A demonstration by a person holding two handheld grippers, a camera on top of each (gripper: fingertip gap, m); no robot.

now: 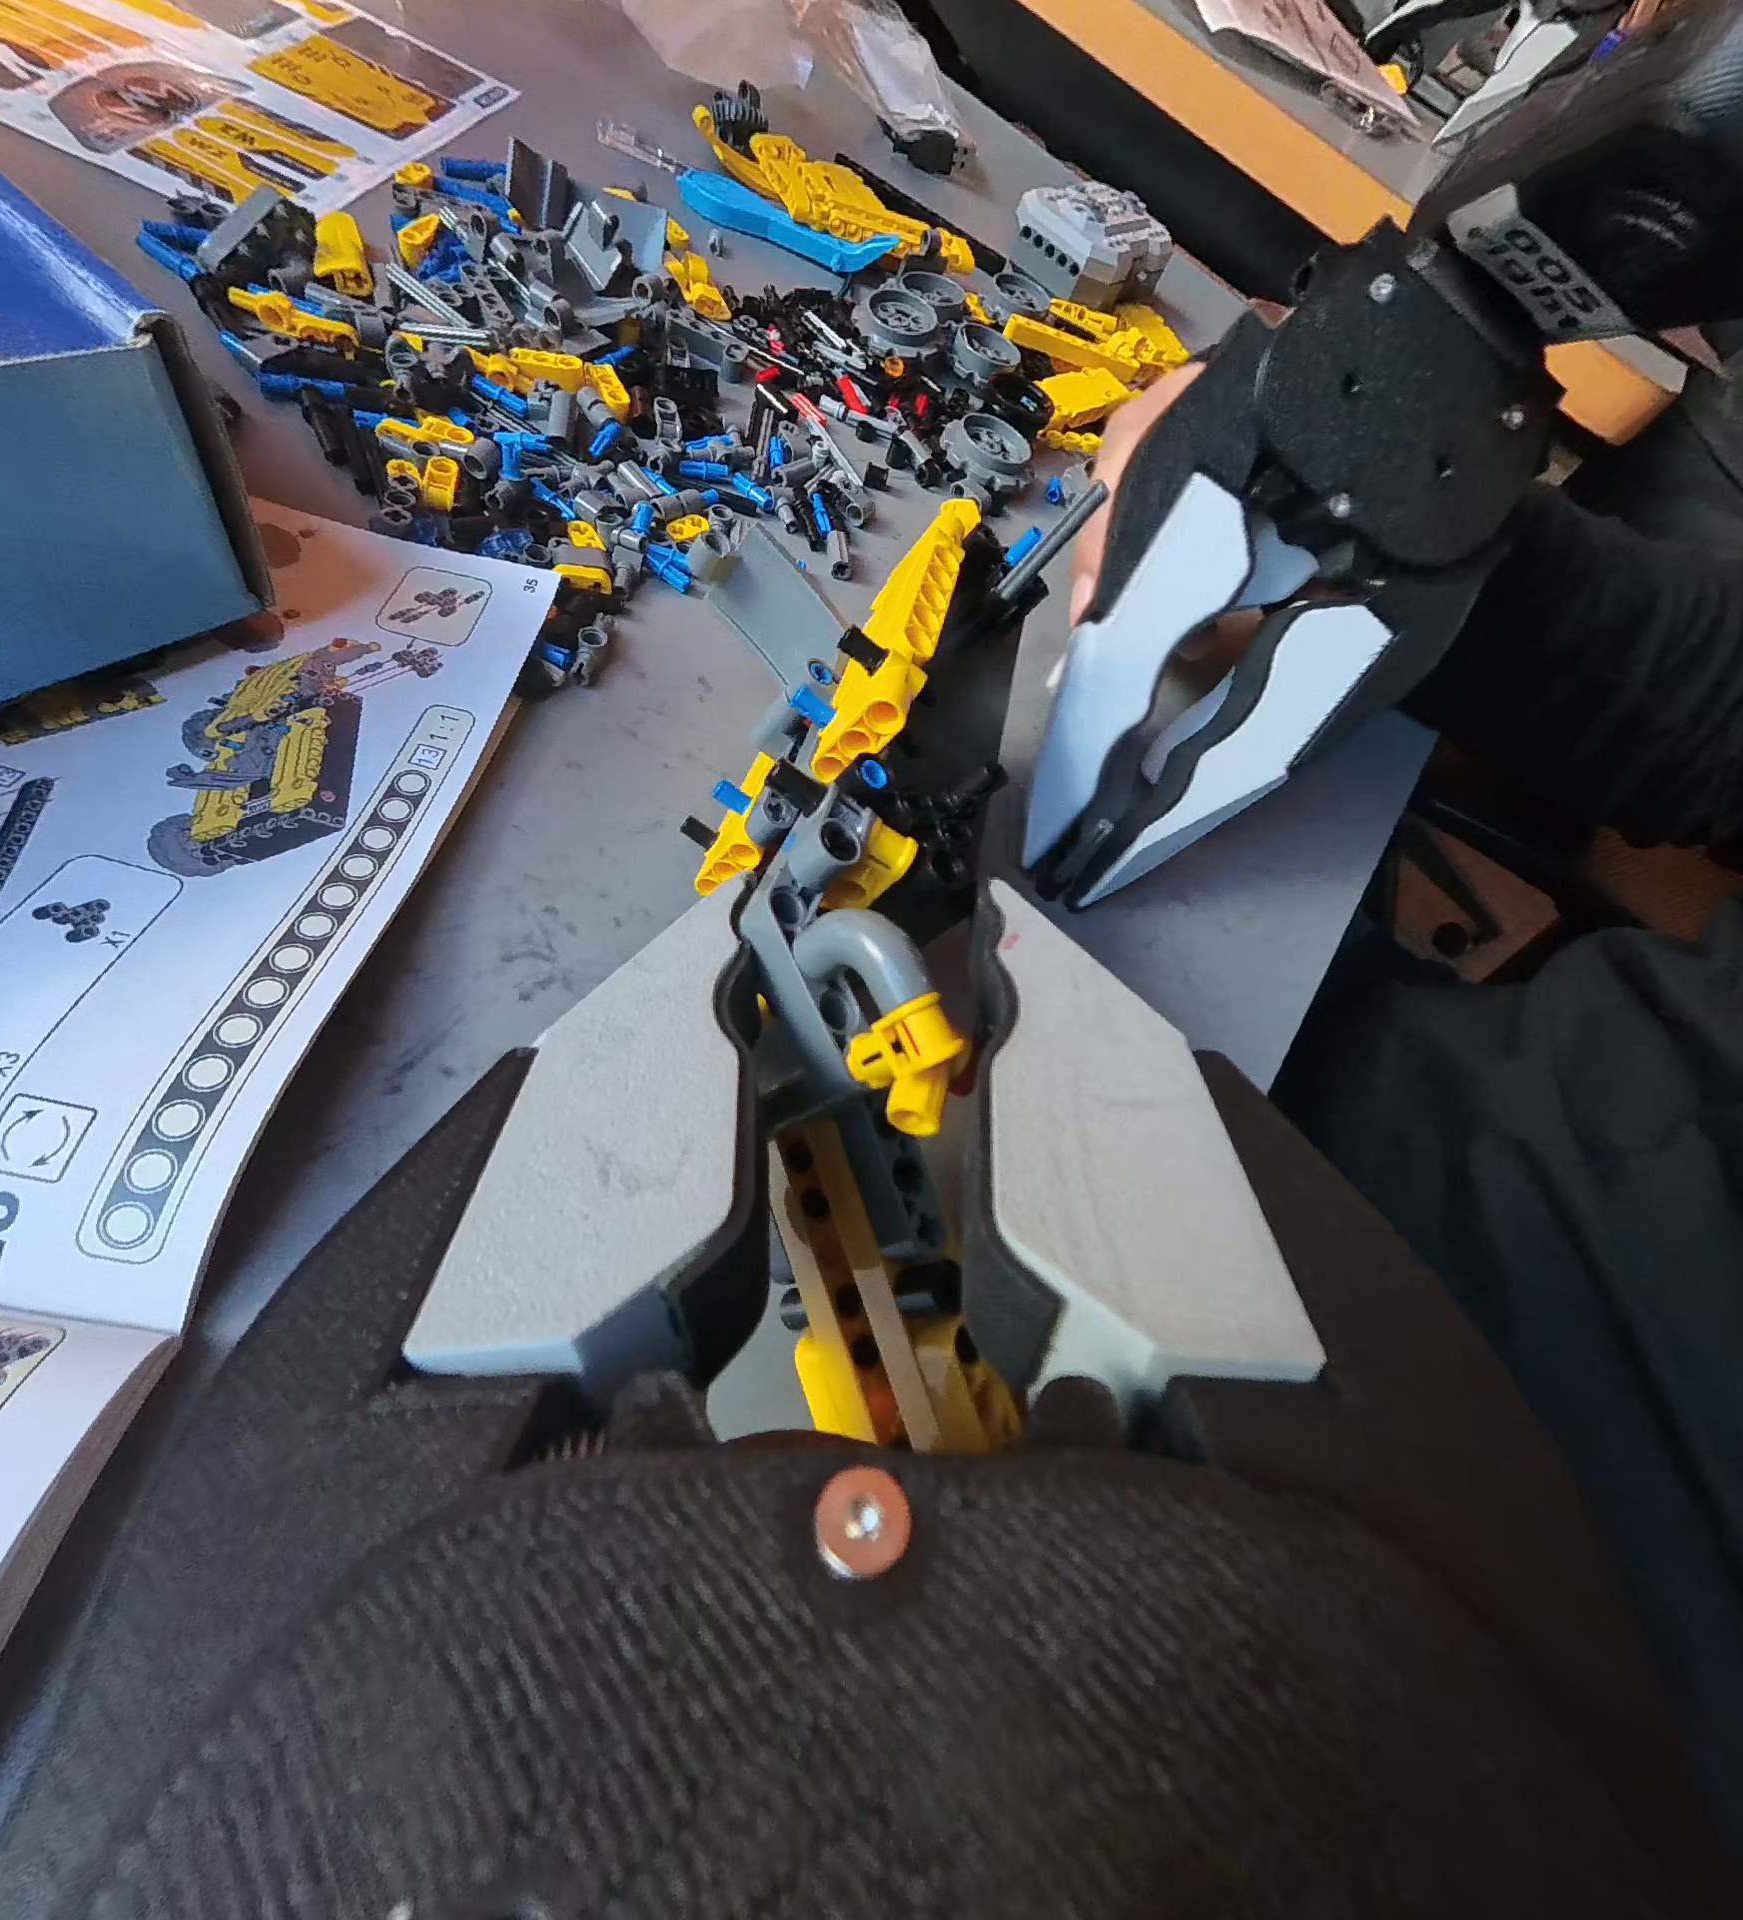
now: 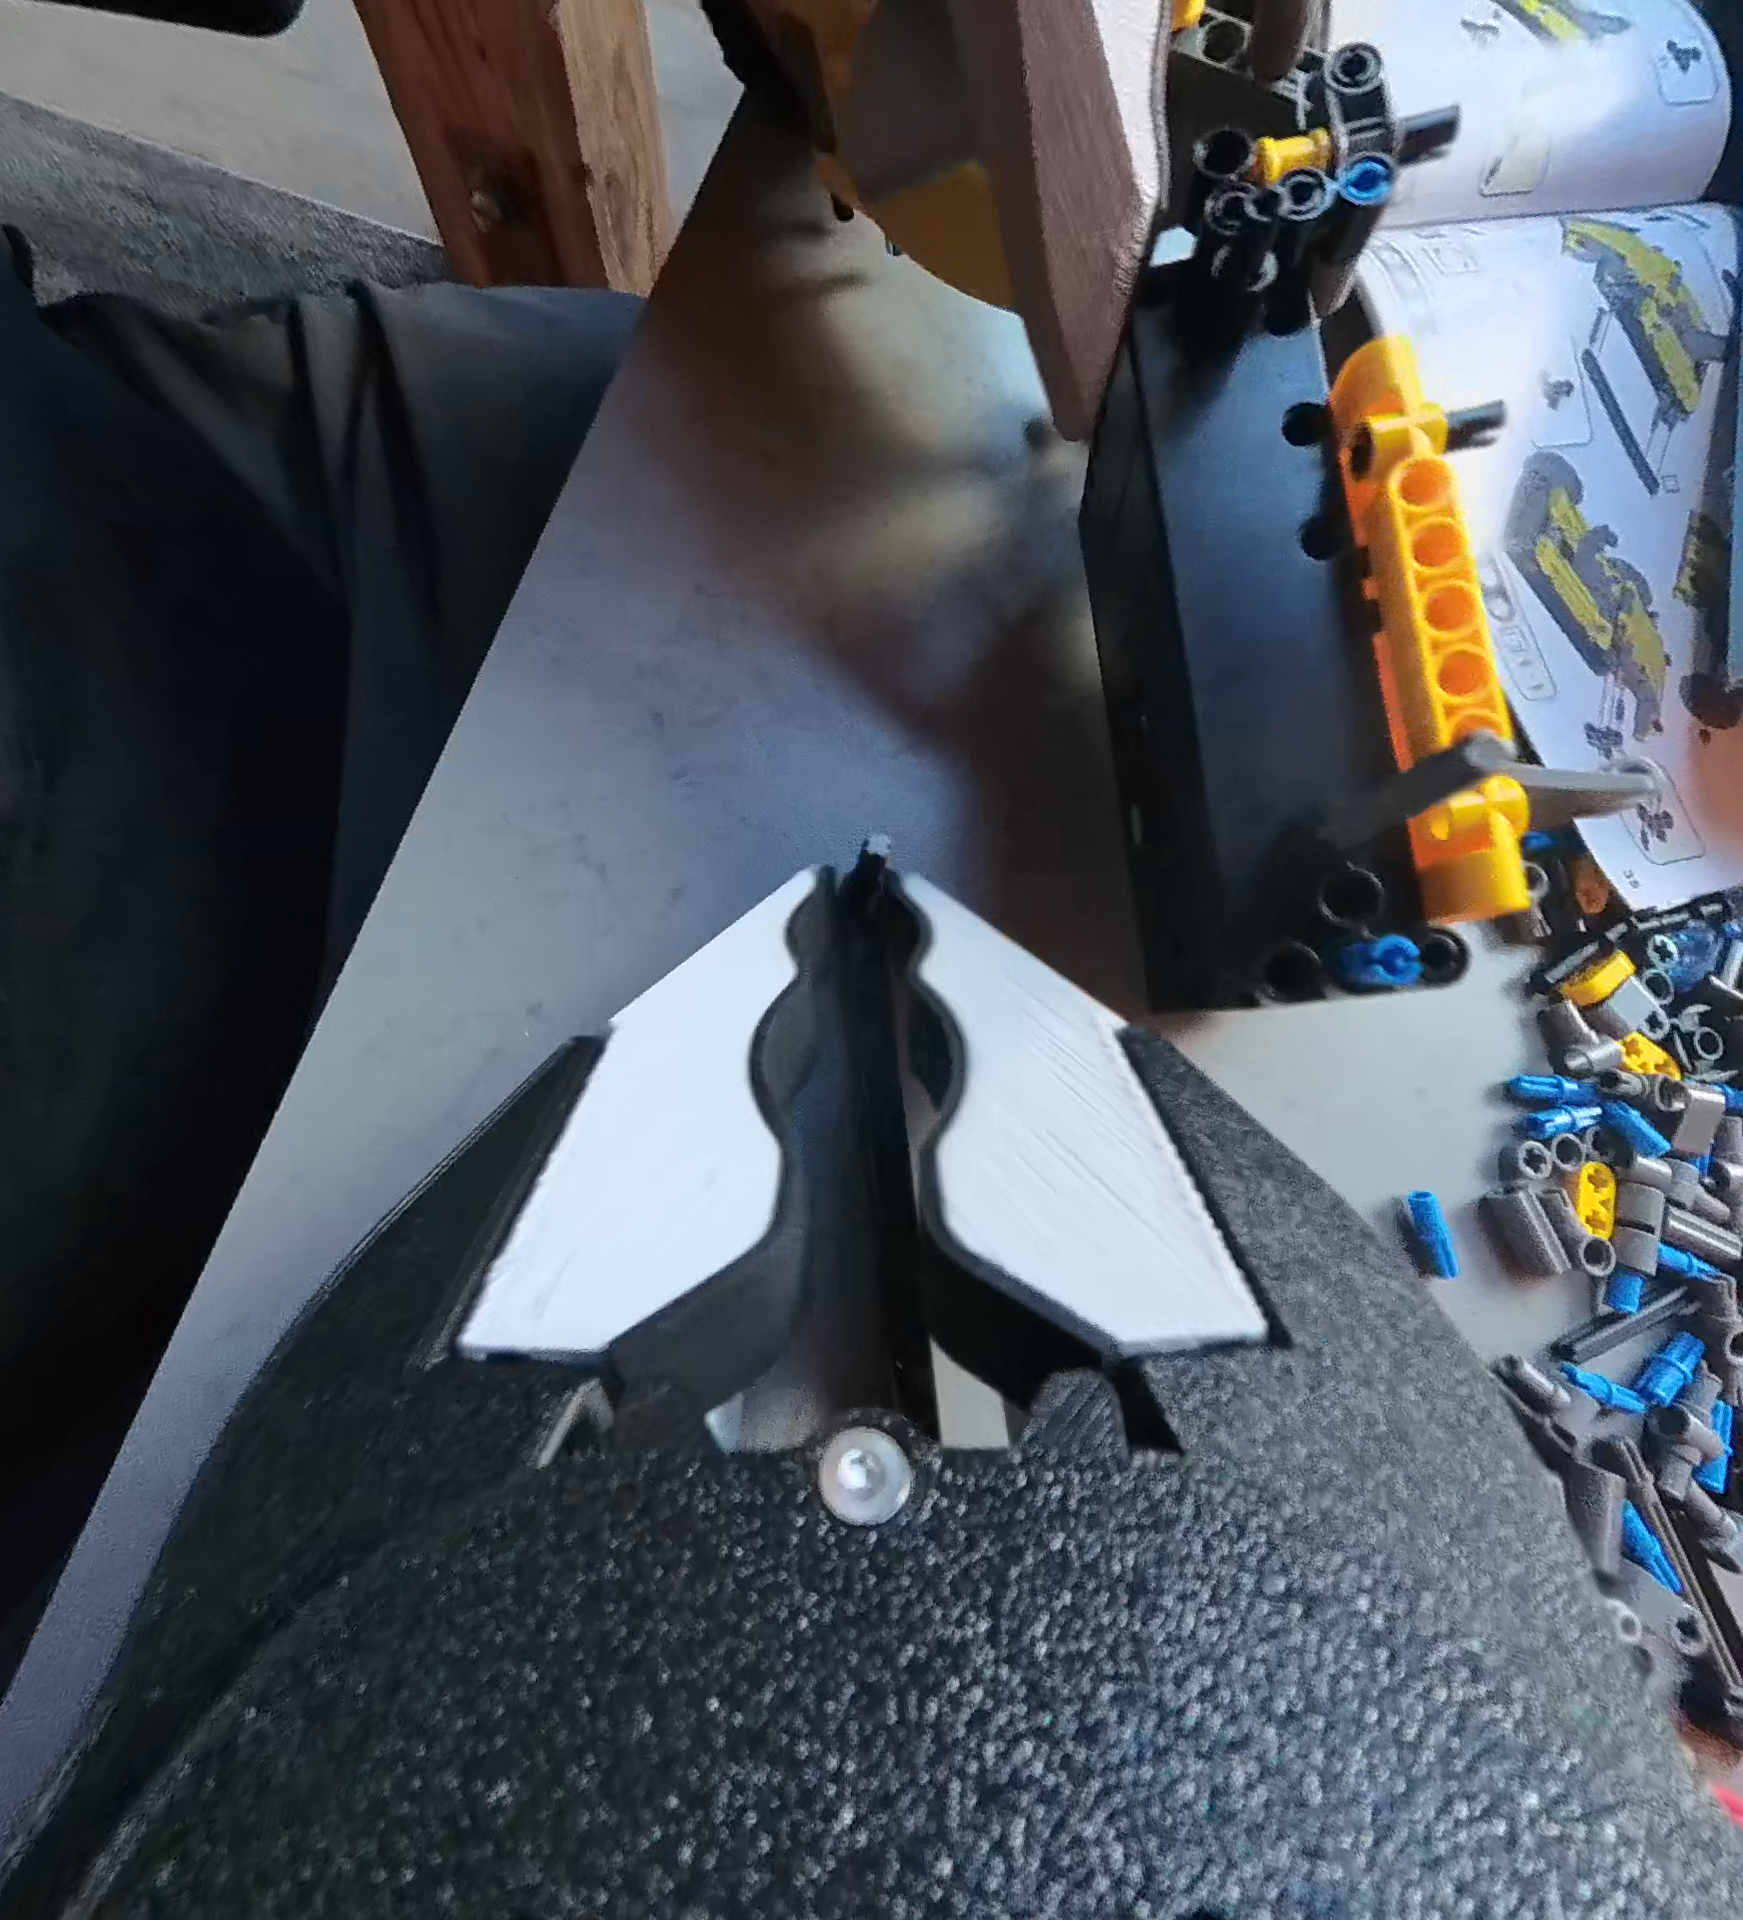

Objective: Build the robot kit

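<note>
Yellow-and-black building-brick assembly [image 1: 851, 748] is pinched at its near end between the fingers of the left gripper [image 1: 862, 935], far end resting on the grey desk [image 1: 555, 862]. A small black pin [image 2: 872, 883] is clamped at the tips of the right gripper [image 2: 872, 878], fingers pressed nearly together, just beside the assembly. Loose-parts pile [image 1: 638, 395] lies beyond; instruction booklet [image 1: 150, 935] & blue box [image 1: 46, 499] at left.

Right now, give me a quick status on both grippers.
Left gripper shut on the yellow and black model. Right gripper shut on a small black pin, over bare table. Loose parts pile beyond, booklet at left.
</note>
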